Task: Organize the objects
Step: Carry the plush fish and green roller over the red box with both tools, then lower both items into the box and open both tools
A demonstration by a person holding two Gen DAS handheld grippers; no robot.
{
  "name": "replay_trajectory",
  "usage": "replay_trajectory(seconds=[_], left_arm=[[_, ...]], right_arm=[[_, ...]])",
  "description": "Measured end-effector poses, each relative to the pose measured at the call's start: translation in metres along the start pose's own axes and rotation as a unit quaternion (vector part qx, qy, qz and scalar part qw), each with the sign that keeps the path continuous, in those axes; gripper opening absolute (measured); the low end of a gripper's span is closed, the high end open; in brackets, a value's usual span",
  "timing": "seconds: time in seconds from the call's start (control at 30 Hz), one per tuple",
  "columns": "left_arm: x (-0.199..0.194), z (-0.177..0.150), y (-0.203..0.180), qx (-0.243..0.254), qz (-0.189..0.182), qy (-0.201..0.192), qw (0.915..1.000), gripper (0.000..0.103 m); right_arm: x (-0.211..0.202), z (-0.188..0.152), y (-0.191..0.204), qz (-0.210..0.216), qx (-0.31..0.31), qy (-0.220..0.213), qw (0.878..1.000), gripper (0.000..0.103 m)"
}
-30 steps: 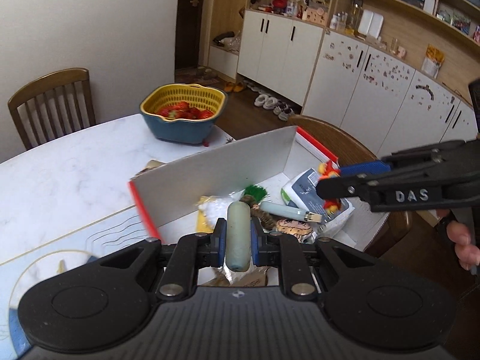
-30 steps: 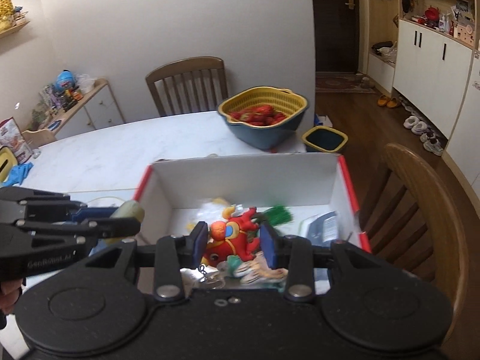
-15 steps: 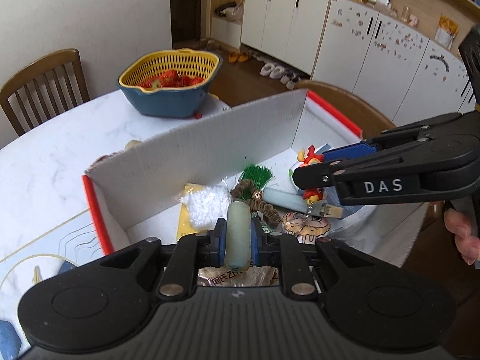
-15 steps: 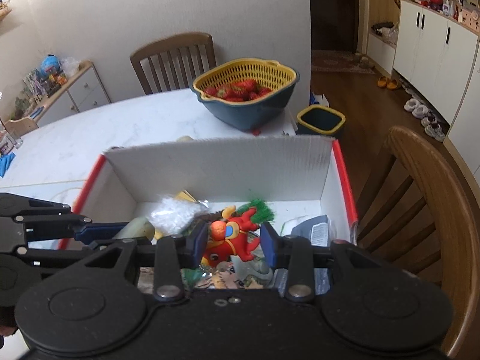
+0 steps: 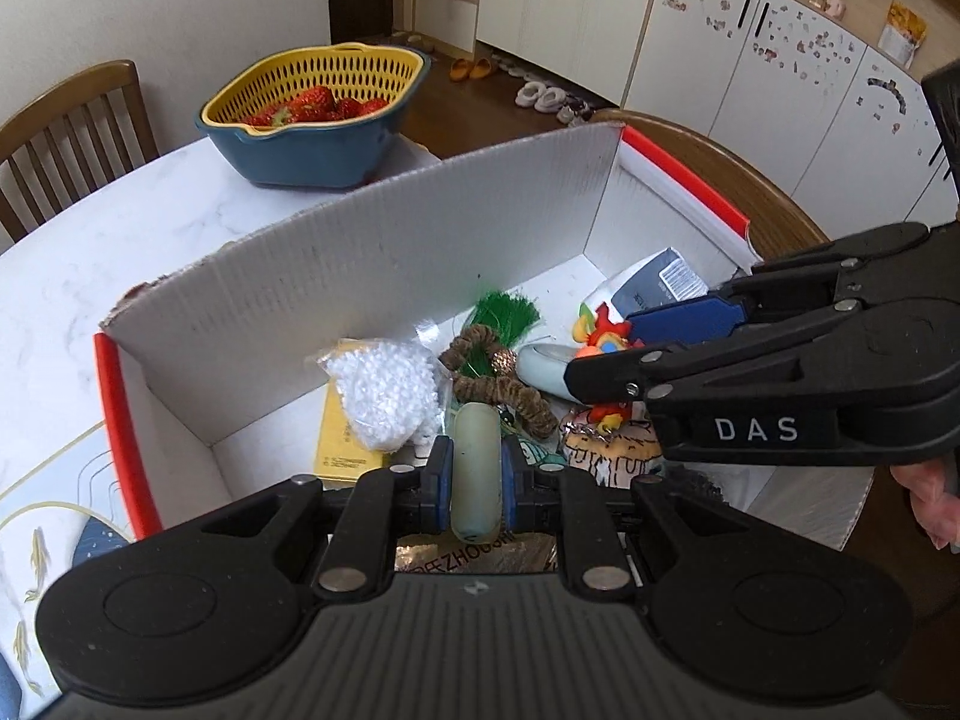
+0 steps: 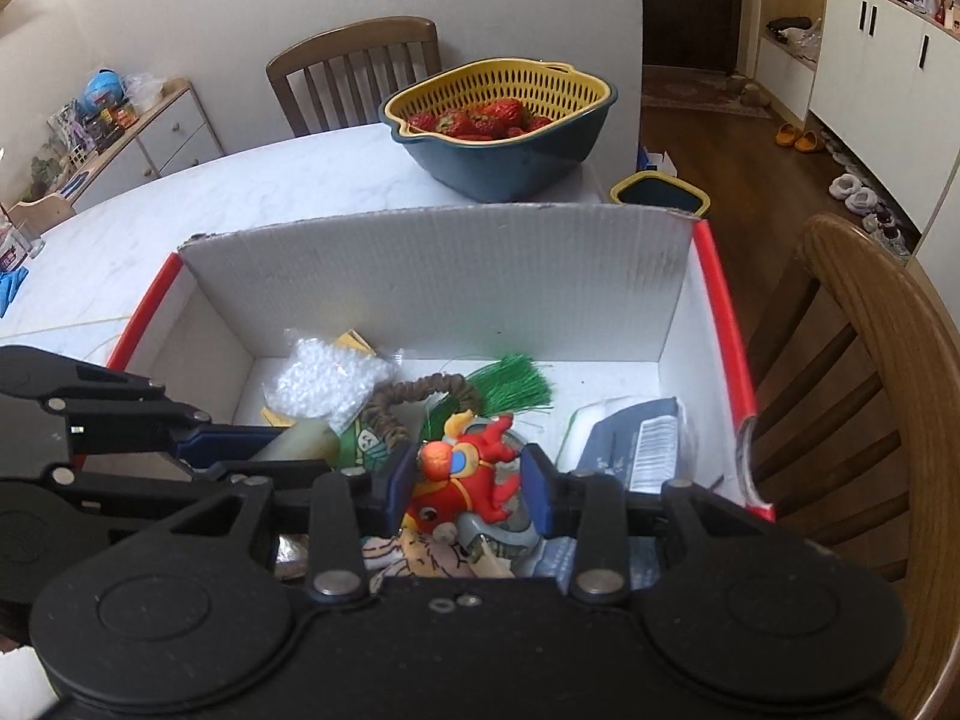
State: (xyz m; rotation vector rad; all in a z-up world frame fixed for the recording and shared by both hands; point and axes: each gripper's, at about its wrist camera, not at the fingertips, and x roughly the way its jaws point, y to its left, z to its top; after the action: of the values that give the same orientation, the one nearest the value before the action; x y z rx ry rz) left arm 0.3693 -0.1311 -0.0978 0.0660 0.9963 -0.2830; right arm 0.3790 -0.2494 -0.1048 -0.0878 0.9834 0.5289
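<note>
A white cardboard box (image 5: pixel 372 276) with red edges stands on the table; it also shows in the right wrist view (image 6: pixel 444 276). My left gripper (image 5: pixel 476 477) is shut on a pale green tube (image 5: pixel 476 468) and holds it inside the box, above the clutter. My right gripper (image 6: pixel 468 483) is shut on a red plush toy (image 6: pixel 462 480), also inside the box. The right gripper shows in the left wrist view (image 5: pixel 624 354), and the left gripper with the tube (image 6: pixel 303 441) shows in the right wrist view.
In the box lie a bag of white beads (image 5: pixel 387 393), a yellow packet (image 5: pixel 345 438), a green tassel (image 5: pixel 507 315), a brown pipe-cleaner loop (image 5: pixel 498 387) and a grey-blue pouch (image 6: pixel 636 447). A yellow-and-blue strawberry basket (image 5: pixel 312 114) stands behind. Wooden chairs (image 6: pixel 864 396) flank the table.
Both grippers have moved forward and down into the box with their objects still held. The box now fills more of both views.
</note>
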Motion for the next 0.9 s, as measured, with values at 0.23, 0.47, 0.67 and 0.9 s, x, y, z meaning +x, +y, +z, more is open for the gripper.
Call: replay_trajectory(seconds=[0.23,0.47,0.67,0.9], left_arm=[[0.0081,-0.0025,0.0016,-0.005,0.0,0.013,0.9999,0.016],[0.0084,-0.0015,0.003,-0.013,-0.003,0.02,0.9997,0.016],[0.0063,-0.003,0.0038,-0.017,0.0,0.023,0.9996,0.019],[-0.0001,-0.0062,0.003,-0.016,0.003,0.017,0.9997,0.026]], right_arm=[[0.0062,0.0023,-0.0004,0.003,-0.008,0.009,1.0,0.036],[0.0102,0.0017,-0.0007,0.003,-0.008,0.019,1.0,0.037],[0.0084,0.0012,-0.0015,-0.001,-0.006,0.023,1.0,0.043],[0.0003,-0.0023,-0.003,-0.01,0.002,0.018,1.0,0.052]])
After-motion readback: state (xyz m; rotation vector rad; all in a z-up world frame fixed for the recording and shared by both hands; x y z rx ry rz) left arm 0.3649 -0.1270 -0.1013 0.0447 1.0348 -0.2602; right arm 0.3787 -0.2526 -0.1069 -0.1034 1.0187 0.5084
